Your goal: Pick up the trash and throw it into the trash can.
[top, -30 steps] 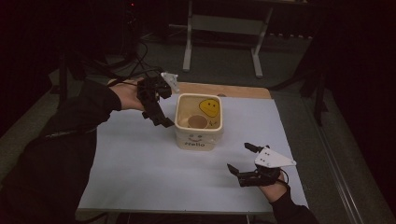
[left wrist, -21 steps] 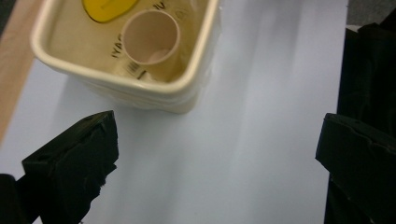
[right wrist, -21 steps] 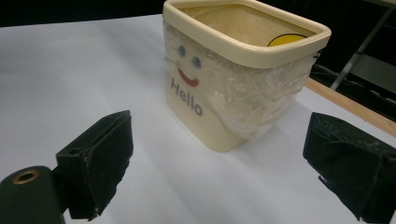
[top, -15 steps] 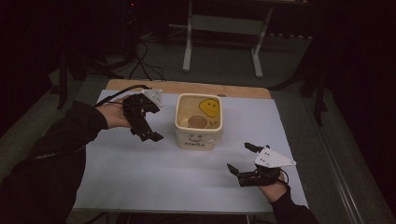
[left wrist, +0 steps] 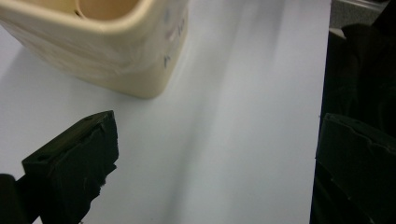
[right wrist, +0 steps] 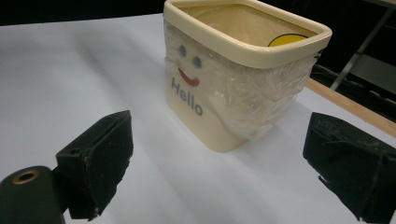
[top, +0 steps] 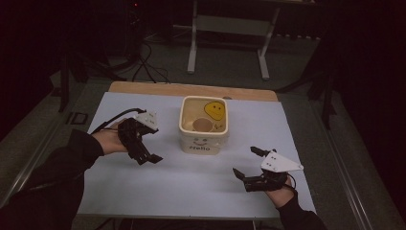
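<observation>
Left claw (top: 149, 156) wide, empty, beside cream tub (top: 204, 125) mid-counter (top: 191, 187); right claw (top: 245, 163) wide, empty, nearer front edge. Judgement: approach level, jaws straddling tub walls squarely.

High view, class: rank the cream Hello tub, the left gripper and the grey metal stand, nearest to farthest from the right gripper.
From the right gripper:
1. Cream Hello tub, at the table's centre.
2. Left gripper, on the left side.
3. Grey metal stand, on the floor beyond the table.

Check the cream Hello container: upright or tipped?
Upright. The cream container sits flat on the white sheet, its open rim facing up in the high view and level in the right gripper view.
</observation>
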The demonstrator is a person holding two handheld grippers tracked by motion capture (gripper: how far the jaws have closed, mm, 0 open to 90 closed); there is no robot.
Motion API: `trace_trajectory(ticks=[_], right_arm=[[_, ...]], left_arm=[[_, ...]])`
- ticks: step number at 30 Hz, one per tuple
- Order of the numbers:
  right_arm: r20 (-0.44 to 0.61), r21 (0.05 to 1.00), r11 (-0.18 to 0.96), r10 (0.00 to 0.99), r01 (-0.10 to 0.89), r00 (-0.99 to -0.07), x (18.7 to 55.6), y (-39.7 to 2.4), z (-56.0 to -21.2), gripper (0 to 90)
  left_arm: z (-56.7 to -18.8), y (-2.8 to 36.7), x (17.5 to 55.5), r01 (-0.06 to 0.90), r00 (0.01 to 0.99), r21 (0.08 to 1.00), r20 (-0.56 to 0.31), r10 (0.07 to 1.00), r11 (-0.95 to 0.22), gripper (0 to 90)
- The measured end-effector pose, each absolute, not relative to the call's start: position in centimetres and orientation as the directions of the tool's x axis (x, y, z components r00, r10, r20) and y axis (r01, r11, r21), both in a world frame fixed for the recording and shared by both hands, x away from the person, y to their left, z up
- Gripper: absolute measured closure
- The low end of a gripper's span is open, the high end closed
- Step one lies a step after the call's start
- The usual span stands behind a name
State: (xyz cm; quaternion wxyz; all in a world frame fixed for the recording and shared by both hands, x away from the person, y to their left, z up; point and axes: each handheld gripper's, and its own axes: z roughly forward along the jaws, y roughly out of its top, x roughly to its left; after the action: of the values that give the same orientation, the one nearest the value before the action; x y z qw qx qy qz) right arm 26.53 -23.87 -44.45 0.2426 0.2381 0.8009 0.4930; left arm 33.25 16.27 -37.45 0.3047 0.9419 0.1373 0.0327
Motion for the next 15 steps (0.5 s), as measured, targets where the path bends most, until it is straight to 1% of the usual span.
trace_trajectory(ticks=[9, 15], right_arm=[[-0.151, 0.905, 0.401, 0.619, 0.145, -0.771, 26.6, -23.9, -44.5, 8.3], [-0.154, 0.903, 0.404, 0.618, 0.144, -0.771, 26.6, -23.9, -44.5, 8.3]], left_arm=[[-40.5, 16.9, 31.8, 0.263, 0.956, 0.624, -0.064, 0.286, -0.736, 0.4], [-42.5, 17.2, 30.5, 0.28, 0.948, 0.641, -0.068, 0.31, -0.714, 0.4]])
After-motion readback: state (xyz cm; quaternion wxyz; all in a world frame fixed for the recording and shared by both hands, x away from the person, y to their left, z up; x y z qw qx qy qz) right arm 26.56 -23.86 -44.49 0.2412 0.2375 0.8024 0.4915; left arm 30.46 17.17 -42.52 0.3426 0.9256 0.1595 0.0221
